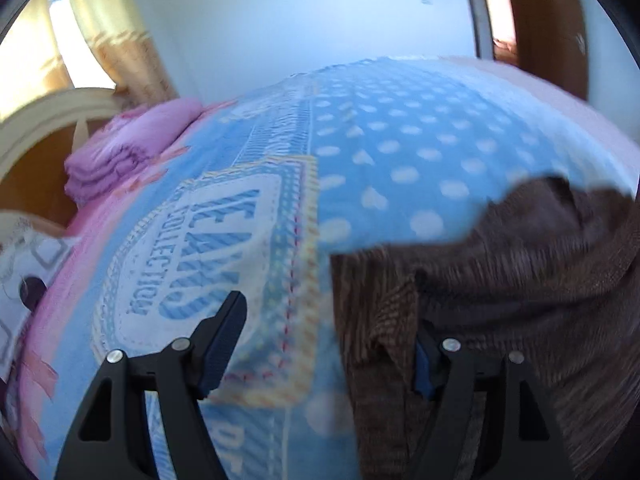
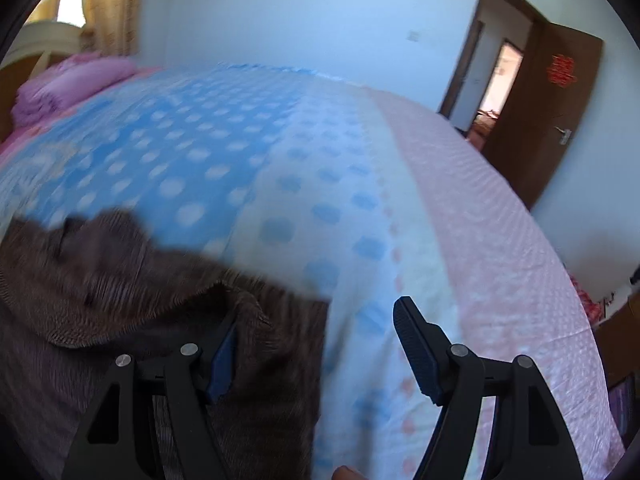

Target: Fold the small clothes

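A brown ribbed garment [image 1: 520, 280] lies bunched on the blue dotted bedcover [image 1: 400, 140], filling the lower right of the left wrist view. My left gripper [image 1: 324, 344] stands open over its left edge; one of the fingers [image 1: 224, 340] is over bare bedcover, while the other is partly hidden in a fold of the cloth. In the right wrist view the same garment [image 2: 120, 280] fills the lower left. My right gripper [image 2: 320, 344] is open at its right edge, the left finger tucked under a fold and the right one over the bedcover [image 2: 360, 200].
A folded pink blanket [image 1: 120, 152] lies at the head of the bed by a cream headboard [image 1: 40, 120] and curtains. A brown door [image 2: 560, 120] stands open at the right. A person's fingertip [image 2: 344, 472] shows at the bottom edge.
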`<action>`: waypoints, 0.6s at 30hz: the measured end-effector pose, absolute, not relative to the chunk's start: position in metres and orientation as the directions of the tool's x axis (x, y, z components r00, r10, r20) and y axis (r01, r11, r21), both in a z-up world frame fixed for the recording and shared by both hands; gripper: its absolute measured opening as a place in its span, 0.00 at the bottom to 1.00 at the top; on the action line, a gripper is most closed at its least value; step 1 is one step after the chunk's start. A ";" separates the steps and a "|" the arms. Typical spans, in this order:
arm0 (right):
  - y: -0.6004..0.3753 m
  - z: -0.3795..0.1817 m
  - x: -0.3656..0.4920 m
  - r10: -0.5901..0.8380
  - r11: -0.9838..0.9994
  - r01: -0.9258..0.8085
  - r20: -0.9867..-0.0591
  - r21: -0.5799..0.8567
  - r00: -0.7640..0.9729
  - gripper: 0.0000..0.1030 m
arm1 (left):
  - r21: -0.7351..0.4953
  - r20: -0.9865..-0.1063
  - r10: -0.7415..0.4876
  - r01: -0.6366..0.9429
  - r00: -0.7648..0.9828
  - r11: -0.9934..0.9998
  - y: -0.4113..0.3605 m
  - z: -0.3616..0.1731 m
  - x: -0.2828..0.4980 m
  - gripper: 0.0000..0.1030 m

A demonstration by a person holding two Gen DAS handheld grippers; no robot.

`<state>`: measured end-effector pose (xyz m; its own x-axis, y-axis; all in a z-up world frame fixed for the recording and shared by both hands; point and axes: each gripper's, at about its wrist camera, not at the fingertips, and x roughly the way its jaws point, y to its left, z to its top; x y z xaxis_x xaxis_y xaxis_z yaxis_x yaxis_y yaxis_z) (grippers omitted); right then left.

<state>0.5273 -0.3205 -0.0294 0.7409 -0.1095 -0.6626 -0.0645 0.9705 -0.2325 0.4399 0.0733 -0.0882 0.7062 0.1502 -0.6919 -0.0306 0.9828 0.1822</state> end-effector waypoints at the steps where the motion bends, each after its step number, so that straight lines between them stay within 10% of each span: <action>1: -0.325 -0.024 0.530 -0.093 0.980 -0.051 -0.660 -0.195 0.745 0.70 | 0.164 -0.693 0.150 -0.049 0.705 0.985 0.078 -0.085 0.442 0.81; 12: -0.316 -0.042 0.490 0.047 0.960 -0.227 -0.707 -0.162 0.706 0.70 | 0.241 -0.713 0.170 0.010 0.681 0.970 0.074 -0.102 0.445 0.99; 18: -0.278 -0.055 0.489 0.046 0.910 -0.329 -0.725 -0.254 0.687 0.68 | -0.050 -0.825 0.037 -0.138 0.564 0.989 0.113 -0.109 0.487 0.99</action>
<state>0.4890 -0.2778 -0.0552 0.6874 0.0459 -0.7249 -0.3289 0.9095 -0.2543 0.4866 0.1134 -0.1085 0.5639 0.0371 -0.8250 -0.1378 0.9892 -0.0496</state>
